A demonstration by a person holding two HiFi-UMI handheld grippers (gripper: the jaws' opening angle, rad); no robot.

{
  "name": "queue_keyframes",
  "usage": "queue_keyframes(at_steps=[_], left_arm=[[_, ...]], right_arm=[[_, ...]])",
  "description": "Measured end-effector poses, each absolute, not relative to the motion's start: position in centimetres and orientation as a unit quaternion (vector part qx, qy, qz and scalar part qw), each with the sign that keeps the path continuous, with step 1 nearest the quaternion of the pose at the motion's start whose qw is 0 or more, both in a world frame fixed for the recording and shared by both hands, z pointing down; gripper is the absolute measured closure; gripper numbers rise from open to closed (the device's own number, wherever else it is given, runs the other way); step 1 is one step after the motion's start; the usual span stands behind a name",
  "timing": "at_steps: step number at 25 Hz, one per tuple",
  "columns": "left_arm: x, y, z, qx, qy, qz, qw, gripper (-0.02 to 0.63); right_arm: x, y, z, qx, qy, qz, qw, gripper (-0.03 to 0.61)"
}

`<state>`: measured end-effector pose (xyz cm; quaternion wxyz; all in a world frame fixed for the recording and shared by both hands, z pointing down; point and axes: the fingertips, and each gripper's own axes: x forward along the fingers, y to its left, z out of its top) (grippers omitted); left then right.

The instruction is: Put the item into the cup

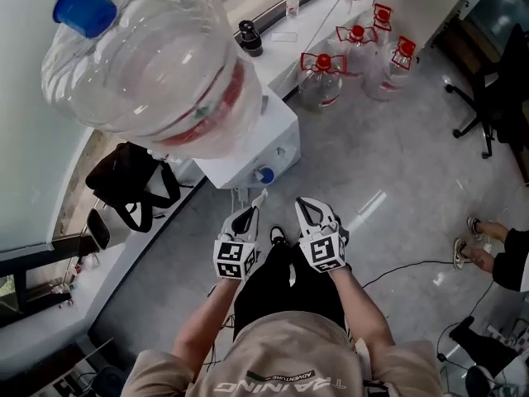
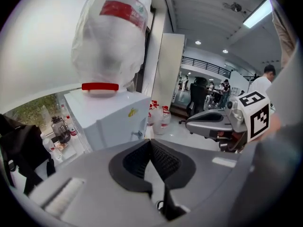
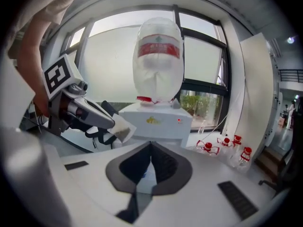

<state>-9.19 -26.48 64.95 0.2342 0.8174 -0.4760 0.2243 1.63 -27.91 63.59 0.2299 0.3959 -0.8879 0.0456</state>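
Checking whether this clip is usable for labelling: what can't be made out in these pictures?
- Cup: shows in no view.
- Pale piece in the shut left gripper: too small and blurred to name in the right gripper view; its own jaws hide it in the left gripper view.
- Red label on the big bottle: print blurred in every view.

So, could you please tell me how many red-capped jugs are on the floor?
4, all on the floor beside the dispenser: nearest jug, middle jug behind it, farthest jug, and rightmost jug. Others may be hidden.
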Motion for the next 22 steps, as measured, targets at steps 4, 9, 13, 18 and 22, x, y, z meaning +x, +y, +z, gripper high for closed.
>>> queue_keyframes(at_steps=[4,9,13,18,22], left_arm=[[-9.3,-28.0,69.6,0.812,-0.478,0.235,0.238,0.605],[-9.6,-28.7,76.1,0.802,-0.476,0.242,0.269,0.605],[-9.7,-30.0,81.1,0.796,-0.474,0.265,0.267,0.604],[-10.3,-31.5,85.7,0.783,-0.479,0.285,0.274,0.605],[-10.7,-32.5,87.4,0.779,-0.481,0.284,0.285,0.604]], right_arm=[[1.2,-28.8,68.3,0.408,-0.880,0.077,0.229,0.567],[-0.1,-28.2,74.1,0.408,-0.880,0.075,0.233,0.566],[-1.4,-28.6,78.1,0.403,-0.880,0.087,0.234,0.566],[-3.1,-30.8,81.5,0.393,-0.884,0.094,0.235,0.567],[-3.3,-31.7,82.7,0.390,-0.885,0.098,0.235,0.566]])
